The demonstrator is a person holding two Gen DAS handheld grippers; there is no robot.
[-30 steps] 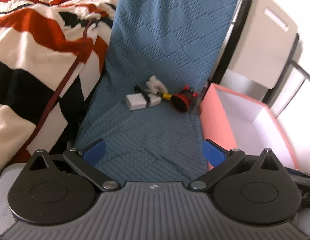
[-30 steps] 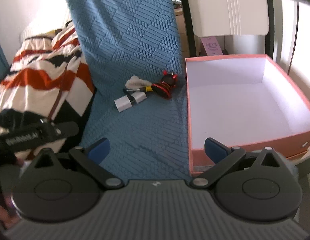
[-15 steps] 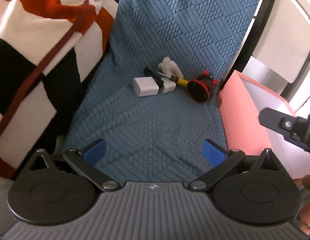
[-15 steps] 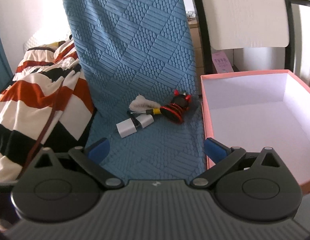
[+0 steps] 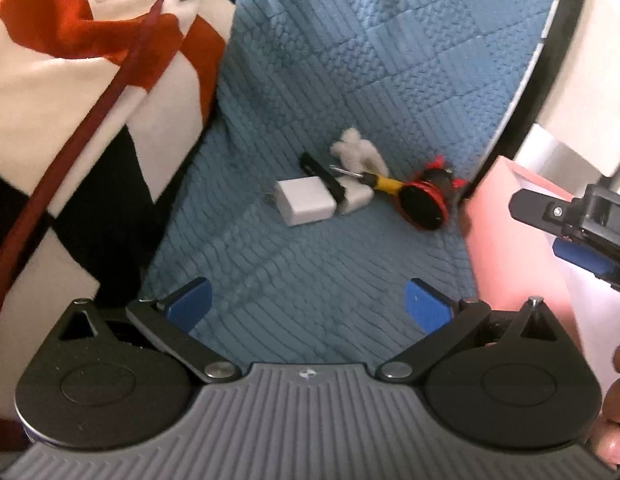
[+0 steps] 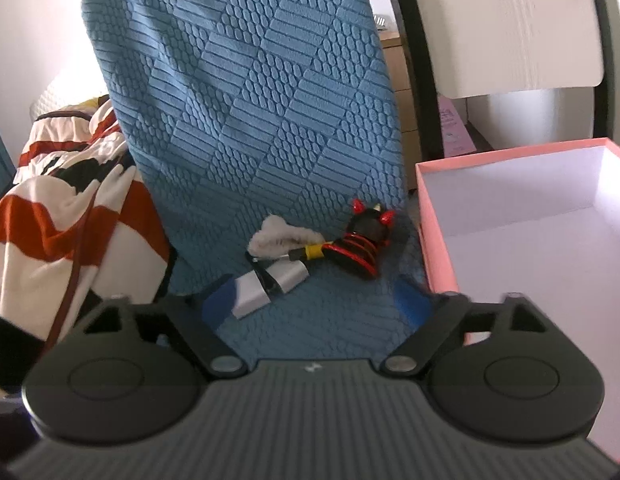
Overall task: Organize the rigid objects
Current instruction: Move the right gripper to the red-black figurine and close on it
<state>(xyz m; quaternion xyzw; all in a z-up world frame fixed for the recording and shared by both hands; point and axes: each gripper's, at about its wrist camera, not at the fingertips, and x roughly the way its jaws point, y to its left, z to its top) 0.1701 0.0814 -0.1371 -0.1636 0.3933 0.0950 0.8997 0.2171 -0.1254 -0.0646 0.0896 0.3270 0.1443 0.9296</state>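
Right gripper (image 6: 315, 300) has neared the charger (image 6: 252, 290) — pink box (image 6: 433, 240) alongside.

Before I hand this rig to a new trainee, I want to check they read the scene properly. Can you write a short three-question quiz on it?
1. True or false: the pink box already holds the white charger block.
2. Multiple choice: the yellow-handled screwdriver lies between A) the white fluffy item and the red-and-black toy, B) the striped blanket and the pink box, C) the fingers of the left gripper.
3. Fill in: both the left gripper and the right gripper are ____, holding nothing.

Key: 1 false, the box looks empty; 2 A; 3 open.
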